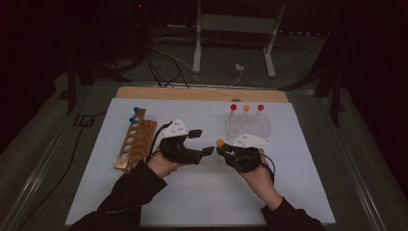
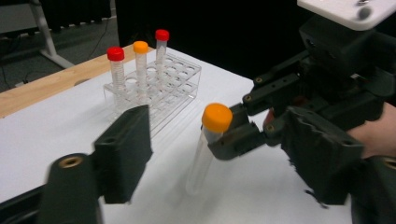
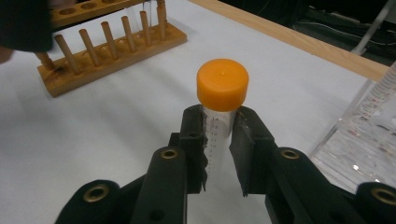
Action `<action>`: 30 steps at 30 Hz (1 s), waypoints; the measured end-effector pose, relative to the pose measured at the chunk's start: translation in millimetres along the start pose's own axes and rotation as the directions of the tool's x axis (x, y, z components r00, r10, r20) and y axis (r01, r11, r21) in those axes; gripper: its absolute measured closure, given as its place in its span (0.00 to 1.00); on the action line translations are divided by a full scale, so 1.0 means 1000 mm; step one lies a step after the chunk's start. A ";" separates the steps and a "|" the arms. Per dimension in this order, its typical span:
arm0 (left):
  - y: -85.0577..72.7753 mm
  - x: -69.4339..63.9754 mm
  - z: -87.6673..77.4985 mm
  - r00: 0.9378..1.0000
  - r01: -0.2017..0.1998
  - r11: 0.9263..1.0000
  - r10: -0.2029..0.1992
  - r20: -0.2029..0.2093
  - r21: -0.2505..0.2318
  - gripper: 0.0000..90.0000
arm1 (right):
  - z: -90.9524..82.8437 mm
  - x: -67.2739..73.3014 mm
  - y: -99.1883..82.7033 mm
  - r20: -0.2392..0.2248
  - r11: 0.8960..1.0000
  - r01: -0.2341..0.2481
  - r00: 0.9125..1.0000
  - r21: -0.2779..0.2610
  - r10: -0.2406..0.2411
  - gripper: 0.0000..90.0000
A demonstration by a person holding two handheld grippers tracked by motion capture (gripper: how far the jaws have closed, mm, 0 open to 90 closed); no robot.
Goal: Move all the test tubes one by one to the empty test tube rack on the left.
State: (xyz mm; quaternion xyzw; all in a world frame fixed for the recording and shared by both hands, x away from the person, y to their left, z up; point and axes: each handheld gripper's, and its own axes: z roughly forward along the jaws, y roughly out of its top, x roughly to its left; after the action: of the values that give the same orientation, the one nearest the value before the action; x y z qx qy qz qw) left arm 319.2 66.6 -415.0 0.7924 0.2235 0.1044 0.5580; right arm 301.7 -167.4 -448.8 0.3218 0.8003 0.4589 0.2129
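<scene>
Altogether, four capped tubes, two racks.

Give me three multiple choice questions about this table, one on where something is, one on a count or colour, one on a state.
1. Where is the wooden rack?
A. the person's left side of the table
B. beside the clear rack
C. under a gripper

2. How many capped tubes stand in the clear rack?
A. one
B. three
C. five

3. The right gripper is:
A. open
B. shut on nothing
C. shut on the orange-capped tube

Answers: 1 A, it lies left in the high view. 2 B, two red caps and one orange. 3 C, the jaws clamp it below the cap.
</scene>
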 end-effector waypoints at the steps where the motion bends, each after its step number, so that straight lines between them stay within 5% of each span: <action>1: 0.000 0.000 0.003 1.000 -0.003 1.000 0.003 0.002 0.002 0.33 | 0.000 0.000 0.000 -0.001 1.000 -0.001 1.000 0.001 0.001 0.83; 16: 0.003 -0.003 0.034 0.999 -0.051 0.997 0.051 -0.008 0.057 0.63 | 0.000 0.002 0.000 -0.014 1.000 0.003 1.000 0.000 -0.003 0.83; 23: 0.000 -0.003 0.040 0.998 -0.055 0.995 0.055 0.005 0.082 0.76 | -0.001 0.002 0.001 -0.011 1.000 0.004 1.000 -0.003 -0.004 0.83; 30: 0.004 -0.004 0.037 0.995 -0.085 0.993 0.088 -0.036 0.082 0.80 | -0.001 -0.001 0.001 -0.033 1.000 -0.023 0.999 -0.014 0.022 0.78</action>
State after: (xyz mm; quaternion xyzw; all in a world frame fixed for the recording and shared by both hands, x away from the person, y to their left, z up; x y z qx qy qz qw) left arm 331.6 32.5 -423.8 0.8209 0.2037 0.1351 0.5162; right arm 301.7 -168.1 -446.9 0.3217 0.7969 0.4721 0.1967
